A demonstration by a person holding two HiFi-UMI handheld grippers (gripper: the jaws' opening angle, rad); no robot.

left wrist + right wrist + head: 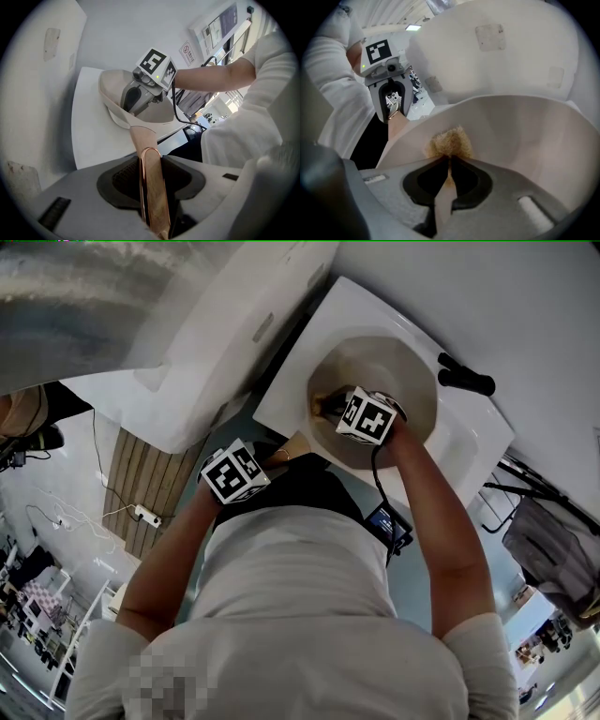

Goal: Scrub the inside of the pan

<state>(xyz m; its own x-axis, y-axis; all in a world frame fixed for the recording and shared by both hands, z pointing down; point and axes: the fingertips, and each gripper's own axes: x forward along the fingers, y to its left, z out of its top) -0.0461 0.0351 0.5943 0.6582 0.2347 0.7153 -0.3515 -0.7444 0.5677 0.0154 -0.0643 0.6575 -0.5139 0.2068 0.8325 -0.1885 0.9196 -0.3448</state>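
A beige pan (405, 362) rests on a white table (473, 442). Its rose-gold handle (152, 187) runs back between the jaws of my left gripper (150, 161), which is shut on it. My right gripper (449, 161) reaches into the pan (525, 136) and is shut on a tan scrubbing sponge (449, 142). The sponge lies against the pan's inner wall near the handle side. In the head view the right gripper (330, 407) sits over the pan's left part. The left gripper (277, 454) is at the table's near edge.
A black object (466, 378) lies on the table just beyond the pan. A large white curved body (216, 343) stands close on the left of the table. A cable (378, 474) hangs from the right gripper. The floor below holds slats and clutter.
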